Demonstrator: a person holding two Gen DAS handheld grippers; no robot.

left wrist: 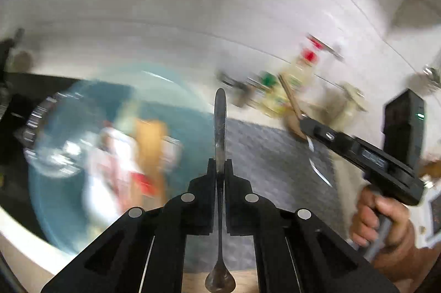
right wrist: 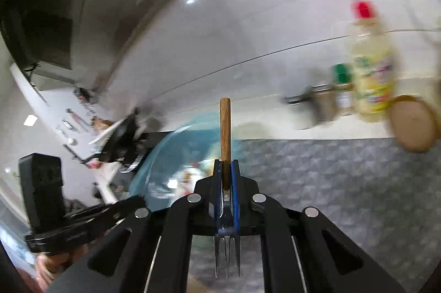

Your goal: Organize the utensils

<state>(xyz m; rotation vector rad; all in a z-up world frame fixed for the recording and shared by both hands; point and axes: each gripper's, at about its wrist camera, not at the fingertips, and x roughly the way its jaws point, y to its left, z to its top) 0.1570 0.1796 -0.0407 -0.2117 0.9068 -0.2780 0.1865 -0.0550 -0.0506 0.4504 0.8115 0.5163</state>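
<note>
Carrying two utensils at once: on the left, left gripper (left wrist: 219, 169) clenched on a metal spoon (left wrist: 220, 122), handle pointing far, bowl near the camera. Blurred teal bowl (left wrist: 82, 133) far left on the grey mat (left wrist: 264, 149). On the right, right gripper (right wrist: 227, 171) clenched on a wooden-handled fork (right wrist: 225, 125), tines hanging near. Best kept pinched firmly, lifted clear of the mat, moved slowly, held apart from each other and from the bottles (right wrist: 370, 67) far right. Destination not visible.
</note>
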